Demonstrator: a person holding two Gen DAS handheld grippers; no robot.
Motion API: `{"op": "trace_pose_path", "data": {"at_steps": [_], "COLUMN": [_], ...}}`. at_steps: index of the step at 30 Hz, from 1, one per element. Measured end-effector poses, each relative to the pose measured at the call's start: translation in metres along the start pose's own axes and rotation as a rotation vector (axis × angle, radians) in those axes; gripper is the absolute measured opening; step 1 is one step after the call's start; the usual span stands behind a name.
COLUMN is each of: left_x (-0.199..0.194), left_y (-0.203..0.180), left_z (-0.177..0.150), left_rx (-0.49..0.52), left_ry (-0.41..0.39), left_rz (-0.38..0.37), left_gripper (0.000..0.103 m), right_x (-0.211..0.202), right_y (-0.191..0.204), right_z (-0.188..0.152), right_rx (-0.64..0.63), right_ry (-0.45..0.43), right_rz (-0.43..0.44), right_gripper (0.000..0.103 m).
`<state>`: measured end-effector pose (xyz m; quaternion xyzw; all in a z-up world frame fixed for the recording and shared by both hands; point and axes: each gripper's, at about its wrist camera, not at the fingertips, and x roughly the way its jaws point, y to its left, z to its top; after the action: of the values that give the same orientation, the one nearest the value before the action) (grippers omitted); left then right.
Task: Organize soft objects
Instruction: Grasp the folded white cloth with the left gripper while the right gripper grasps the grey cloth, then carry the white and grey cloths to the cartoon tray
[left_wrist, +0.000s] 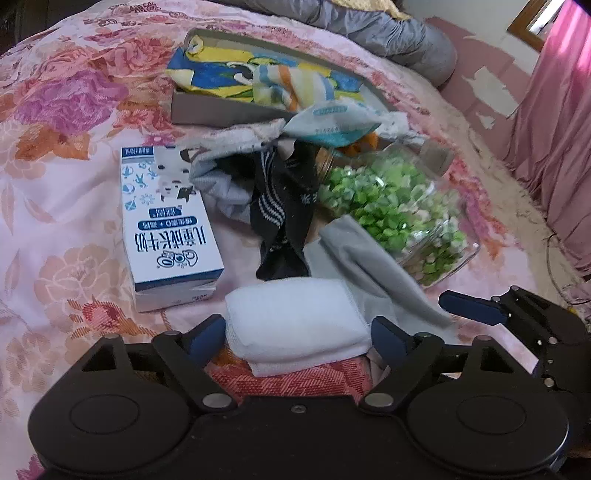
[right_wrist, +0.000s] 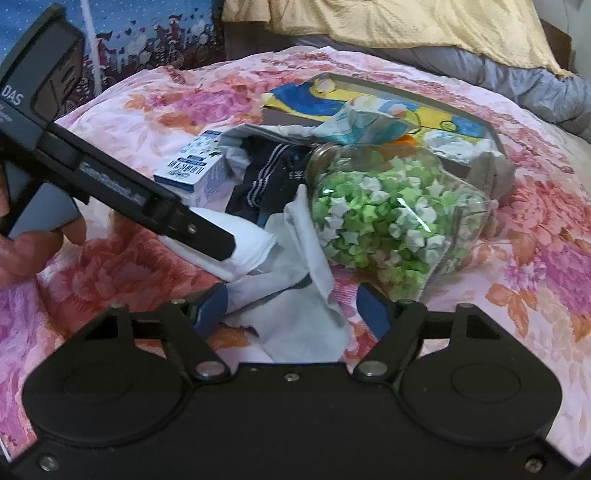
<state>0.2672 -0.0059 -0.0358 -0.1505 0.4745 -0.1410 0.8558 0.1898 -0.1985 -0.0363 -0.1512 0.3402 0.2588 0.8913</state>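
Note:
A folded white towel (left_wrist: 291, 306) lies on the floral bedspread (left_wrist: 62, 206), between the fingers of my left gripper (left_wrist: 299, 334). The jaws flank its two ends without squeezing it. A crumpled grey cloth (left_wrist: 369, 266) lies just right of the towel. In the right wrist view this cloth (right_wrist: 295, 332) sits between the fingers of my right gripper (right_wrist: 291, 310), which is open; the left finger touches it, the right one stands apart. The left gripper's finger (right_wrist: 207, 236) reaches in over the towel (right_wrist: 251, 243). Dark striped socks (left_wrist: 280, 206) lie heaped behind.
A blue and white milk carton (left_wrist: 166, 221) lies left of the socks. A glass jar of green paper stars (left_wrist: 399, 214) lies on its side to the right. Behind, a cardboard box (left_wrist: 221, 114) holds colourful cloths, with a tissue packet (left_wrist: 332, 122) at its front. A pink curtain (left_wrist: 554, 110) hangs far right.

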Motion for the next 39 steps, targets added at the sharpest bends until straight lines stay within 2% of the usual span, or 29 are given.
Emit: {"op": "trace_pose_path", "data": {"at_steps": [4, 5, 7, 9, 11, 14, 16, 22, 31, 36, 38, 39], "left_x": [0.006, 0.007, 0.009, 0.011, 0.012, 0.013, 0.011, -0.005, -0.039, -0.048, -0.049, -0.049], "left_y": [-0.005, -0.006, -0.008, -0.011, -0.014, -0.017, -0.018, -0.024, -0.037, -0.041, -0.042, -0.042], "left_z": [-0.001, -0.001, -0.001, -0.001, -0.001, -0.003, -0.005, -0.010, -0.011, -0.012, -0.013, -0.014], "left_rx": [0.012, 0.014, 0.016, 0.027, 0.033, 0.032, 0.031, 0.037, 0.053, 0.055, 0.053, 0.052], "left_ry": [0.011, 0.012, 0.017, 0.023, 0.031, 0.039, 0.037, 0.016, -0.043, -0.062, -0.063, -0.061], "left_rz": [0.017, 0.015, 0.013, 0.019, 0.015, 0.024, 0.028, 0.036, 0.065, 0.083, 0.088, 0.089], "left_gripper": [0.075, 0.070, 0.061, 0.044, 0.037, 0.016, 0.014, 0.011, 0.011, 0.011, 0.011, 0.011], "right_x": [0.005, 0.006, 0.007, 0.009, 0.010, 0.012, 0.009, -0.006, -0.029, -0.036, -0.032, -0.031], "right_y": [0.001, 0.003, 0.005, 0.007, 0.010, 0.013, 0.017, 0.029, 0.032, 0.026, 0.018, 0.014], "right_z": [0.002, 0.002, 0.002, 0.001, 0.000, -0.003, -0.005, -0.006, -0.006, -0.006, -0.005, -0.005], "right_rx": [-0.017, -0.021, -0.029, -0.037, -0.052, -0.079, -0.110, -0.206, -0.248, -0.215, -0.159, -0.143], "right_ry": [0.016, 0.018, 0.025, 0.034, 0.042, 0.049, 0.038, -0.025, -0.091, -0.098, -0.073, -0.066], "right_rz": [0.018, 0.020, 0.023, 0.027, 0.014, 0.005, -0.020, -0.102, -0.138, -0.120, -0.090, -0.085], "right_gripper": [0.053, 0.051, 0.041, 0.031, 0.025, 0.013, 0.005, 0.000, 0.000, 0.000, 0.004, 0.010]}}
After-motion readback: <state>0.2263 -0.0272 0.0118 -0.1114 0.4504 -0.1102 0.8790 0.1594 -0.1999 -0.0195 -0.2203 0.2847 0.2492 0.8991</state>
